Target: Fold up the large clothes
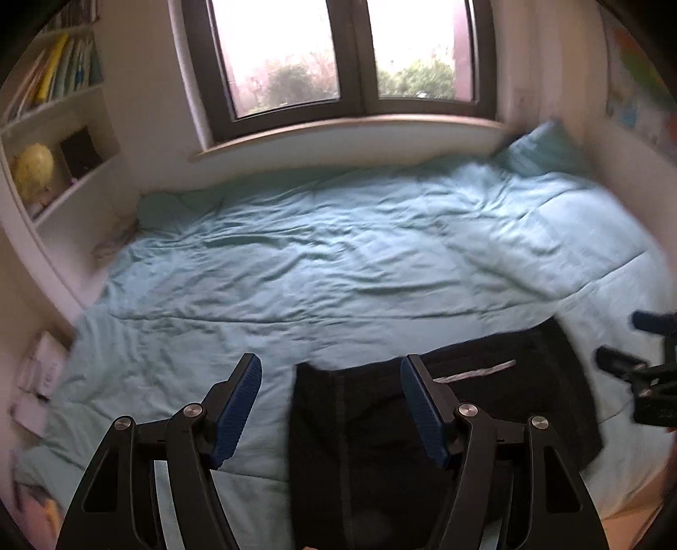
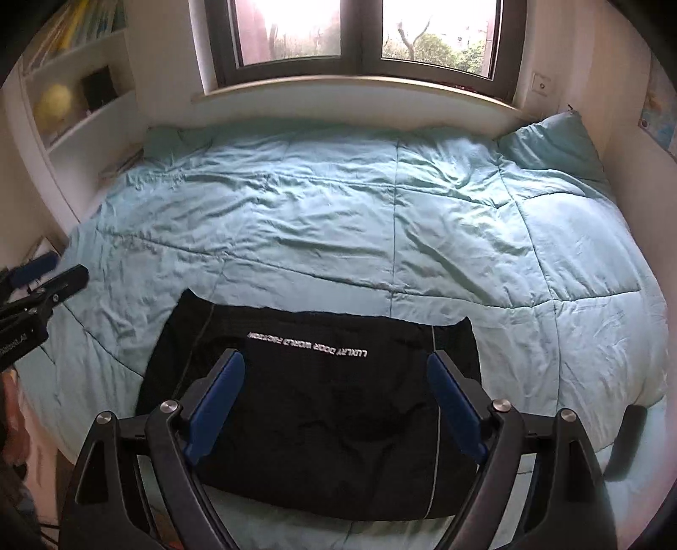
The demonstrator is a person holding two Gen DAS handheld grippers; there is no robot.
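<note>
A black garment [image 2: 321, 406] with a line of white lettering lies folded into a flat rectangle near the front edge of the bed. It also shows in the left wrist view [image 1: 381, 431], low and right of centre. My left gripper [image 1: 330, 368] is open and empty, held above the garment's left edge. My right gripper [image 2: 336, 359] is open and empty, held above the garment's middle. Each gripper shows at the side of the other's view: the right one [image 1: 630, 338] and the left one [image 2: 55, 270].
A light blue quilt [image 2: 381, 220] covers the bed, with a pillow [image 2: 554, 144] at the far right. A window [image 2: 364, 38] and sill stand behind. White shelves [image 2: 80, 93] with books and a yellow ball stand at the left. Walls close both sides.
</note>
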